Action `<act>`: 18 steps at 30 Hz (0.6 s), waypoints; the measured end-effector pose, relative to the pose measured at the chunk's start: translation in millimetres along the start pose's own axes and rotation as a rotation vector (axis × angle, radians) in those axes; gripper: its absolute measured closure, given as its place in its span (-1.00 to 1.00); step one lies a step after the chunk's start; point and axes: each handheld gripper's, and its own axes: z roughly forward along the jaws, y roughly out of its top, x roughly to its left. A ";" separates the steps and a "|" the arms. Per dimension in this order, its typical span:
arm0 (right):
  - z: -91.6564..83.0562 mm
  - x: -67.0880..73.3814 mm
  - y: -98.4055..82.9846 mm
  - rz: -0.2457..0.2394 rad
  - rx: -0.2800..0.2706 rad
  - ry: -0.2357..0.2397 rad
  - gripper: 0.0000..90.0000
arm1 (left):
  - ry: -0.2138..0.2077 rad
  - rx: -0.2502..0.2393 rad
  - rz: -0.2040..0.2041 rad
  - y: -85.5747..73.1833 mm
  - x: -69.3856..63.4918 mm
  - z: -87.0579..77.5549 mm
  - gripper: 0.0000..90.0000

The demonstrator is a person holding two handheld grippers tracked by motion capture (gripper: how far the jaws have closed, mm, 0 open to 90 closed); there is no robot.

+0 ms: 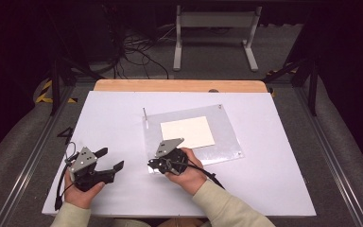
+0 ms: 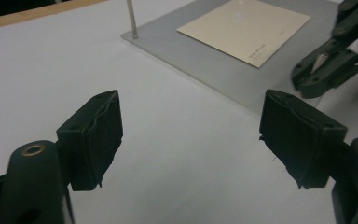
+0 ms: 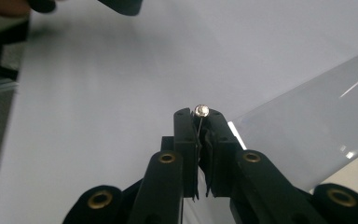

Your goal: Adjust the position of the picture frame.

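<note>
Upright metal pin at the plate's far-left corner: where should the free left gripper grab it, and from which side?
Probably mid-shaft. The pin stands upright, thin and straight, at the corner of the clear plate, with bare table on its left. I'd bring the left gripper in level from that open side, its wide-open jaws straddling the shaft above the plate. How firmly it is seated cannot be told.

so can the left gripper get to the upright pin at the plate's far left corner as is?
Probably yes. The left gripper is open, holding nothing, and bare table lies between it and the pin. The right gripper, shut on a small metal piece, sits at the plate's near corner, aside.
</note>
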 end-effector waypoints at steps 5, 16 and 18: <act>0.2 -2.0 -0.6 -0.007 -0.032 -0.035 0.62 | -0.041 0.027 0.038 3.9 -15.1 10.2 -0.51; -120.0 -42.9 -60.8 0.141 -0.089 -0.171 0.65 | -0.117 0.080 0.127 22.2 -58.3 51.9 -0.12; -135.5 -51.6 -74.5 0.170 -0.083 -0.199 0.65 | -0.130 0.090 0.135 24.0 -63.1 58.7 -0.03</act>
